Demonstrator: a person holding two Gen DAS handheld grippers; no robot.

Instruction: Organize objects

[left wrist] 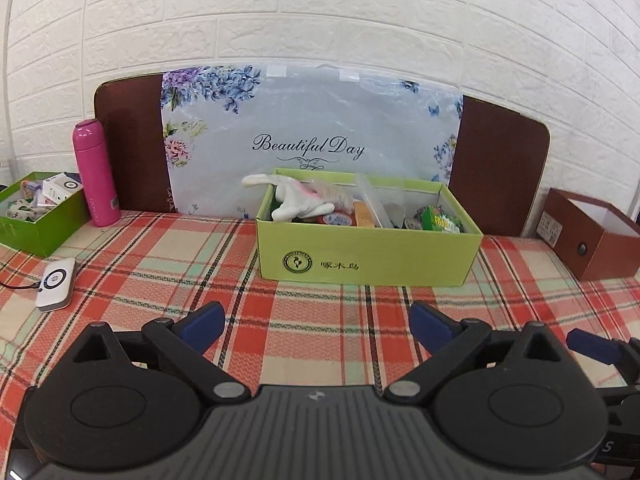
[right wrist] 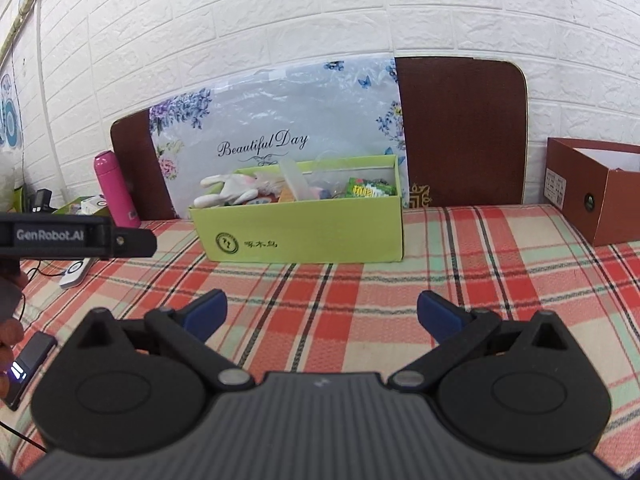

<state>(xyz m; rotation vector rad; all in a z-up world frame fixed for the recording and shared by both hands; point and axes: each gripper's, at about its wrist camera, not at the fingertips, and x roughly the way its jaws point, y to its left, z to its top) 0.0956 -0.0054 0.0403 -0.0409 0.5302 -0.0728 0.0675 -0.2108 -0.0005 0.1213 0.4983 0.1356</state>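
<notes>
My left hand-held gripper (left wrist: 316,326) has its jaws spread wide with nothing between them, just plaid cloth underneath. My right hand-held gripper (right wrist: 322,316) is the same: jaws apart, empty, hovering over the tabletop (right wrist: 360,320). In the right wrist view the left unit's black body sticks in from the left edge, with part of my hand below it near a small dark device (right wrist: 30,360) with a lit display. Straight ahead of both grippers, well apart from the blue fingertips (left wrist: 204,322), sits the lime green box (left wrist: 368,256), open-topped and holding the clutter to sort: a white plush toy (left wrist: 298,200) draped over its left rim, a clear plastic piece (left wrist: 372,200) standing tilted in the middle, a green packet (left wrist: 442,220) at the right end, and smaller bits I can't make out. Behind the box a floral plastic bag (left wrist: 312,136) reading "Beautiful Day" leans on a brown board (left wrist: 496,168) against the white brick wall (left wrist: 320,20). Left of the box, a pink bottle (left wrist: 96,172) stands upright, just beside a darker green box (left wrist: 36,224) with small white packages in it. Nearer to me on that side, a white puck-like gadget (left wrist: 56,284) with a cable lies flat on the cloth. Far right, a reddish-brown box (left wrist: 588,236) stands open; its contents are not visible from here.
</notes>
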